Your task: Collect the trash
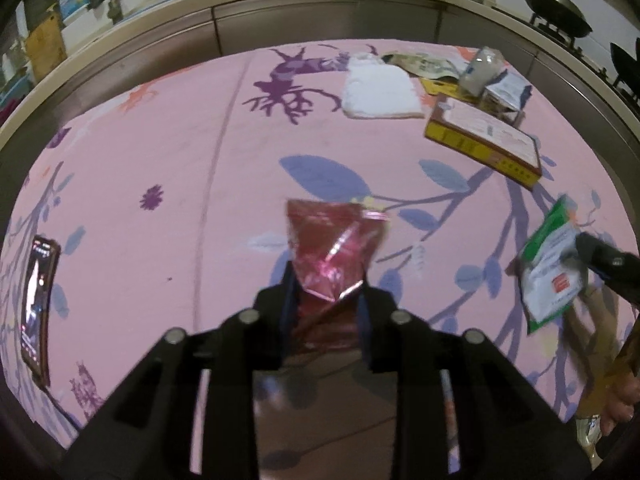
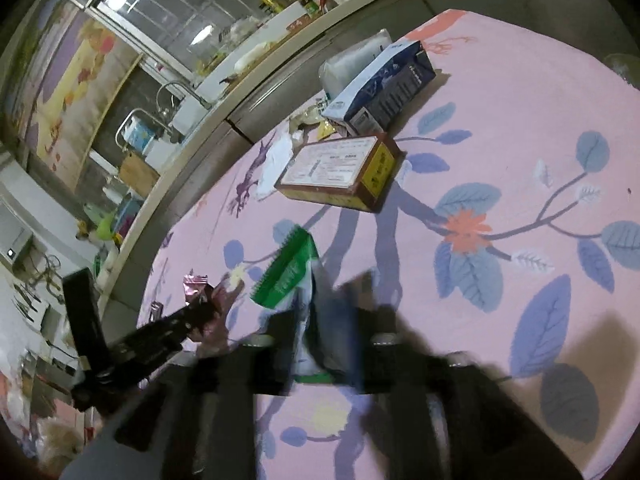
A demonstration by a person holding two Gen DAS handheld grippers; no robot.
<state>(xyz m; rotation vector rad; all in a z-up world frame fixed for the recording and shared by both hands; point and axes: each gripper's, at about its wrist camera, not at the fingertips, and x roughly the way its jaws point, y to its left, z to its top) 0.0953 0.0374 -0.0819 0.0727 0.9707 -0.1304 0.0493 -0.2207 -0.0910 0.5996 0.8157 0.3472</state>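
While both grippers were up above the pink flowery tablecloth (image 1: 160, 152), each one had a piece of trash in it. Closest in the left wrist view, the left gripper (image 1: 326, 294) had its two black fingers pressed narrow on a shiny red wrapper (image 1: 334, 240), which stuck up and forward from between them. Off to that side, the right gripper (image 2: 320, 320) was pinching a green and white packet (image 2: 294, 276); its fingers looked blurry, but the packet sat squeezed between them. A dark phone (image 1: 37, 312) lay flat near the left edge of the cloth, well apart from both grippers. Farther back lay more trash: a yellow flat box (image 1: 486, 136), a white folded cloth (image 1: 380, 92), a blue and white carton (image 2: 384, 84), a clear plastic bag (image 2: 352, 60) and some crumpled wrappers (image 1: 420, 65), all close together near the far edge by the kitchen counter (image 1: 320, 8). No trash bin showed in either view. To do this step well, I think both grips should be kept tight, since thin wrappers slip out easily. It would be good to carry them slowly and low, keep the two grippers from bumping, and let go only when right over the bin.
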